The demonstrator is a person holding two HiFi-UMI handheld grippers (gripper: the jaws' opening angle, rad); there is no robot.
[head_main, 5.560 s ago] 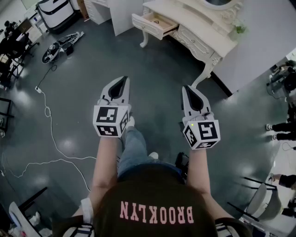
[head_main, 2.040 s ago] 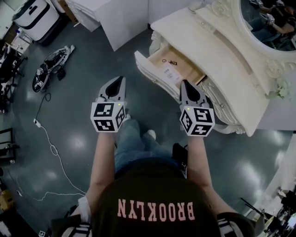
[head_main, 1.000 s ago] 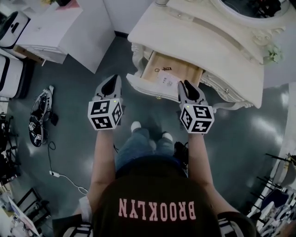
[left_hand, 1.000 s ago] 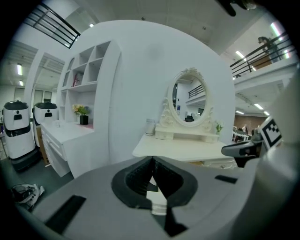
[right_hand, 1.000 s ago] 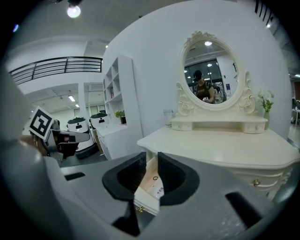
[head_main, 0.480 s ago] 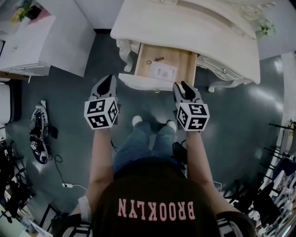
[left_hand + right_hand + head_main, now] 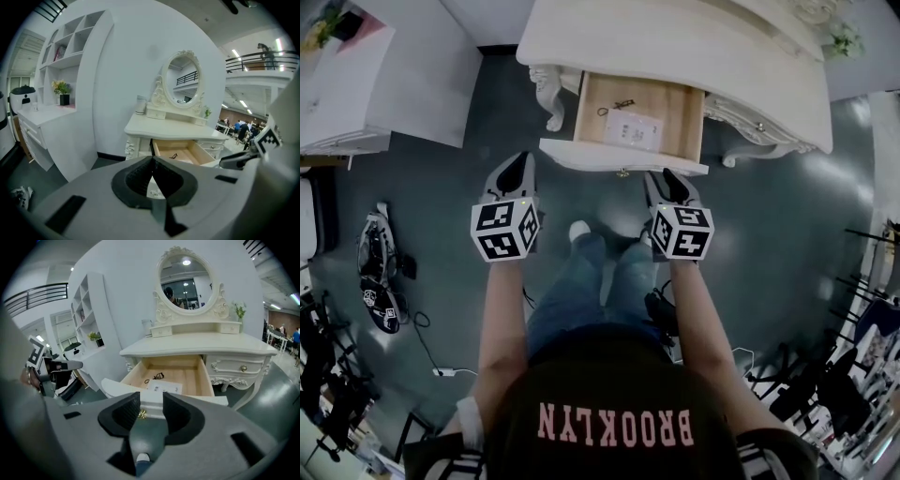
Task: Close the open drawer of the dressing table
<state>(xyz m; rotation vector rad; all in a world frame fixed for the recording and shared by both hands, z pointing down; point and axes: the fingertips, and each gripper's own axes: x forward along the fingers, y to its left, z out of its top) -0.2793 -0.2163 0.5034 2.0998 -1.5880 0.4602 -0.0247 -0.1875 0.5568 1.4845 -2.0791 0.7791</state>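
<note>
The cream dressing table [image 7: 675, 42] stands just ahead of me with its middle drawer [image 7: 667, 101] pulled out. A sheet of paper [image 7: 633, 129] and a small dark item [image 7: 157, 377] lie in it. The drawer front [image 7: 581, 153] carries a small gold knob [image 7: 141, 414]. My right gripper [image 7: 661, 178] hangs just short of that front; its jaws have just been opening and stand apart, nothing between them, with the knob showing through the gap. My left gripper [image 7: 514, 173] is shut and empty, left of the drawer over the floor.
A white cabinet [image 7: 384, 84] stands left of the table, with a shelf unit [image 7: 61, 51] above it. An oval mirror [image 7: 185, 277] tops the table. A side drawer [image 7: 236, 367] sits right of the open one. My feet [image 7: 579, 230] are below the drawer front. A bag [image 7: 377, 281] lies at left.
I have come up to the table, and the drawer now lies straight ahead. Both grippers have sunk lower. The right gripper's jaws have spread apart; the left's stay together.
</note>
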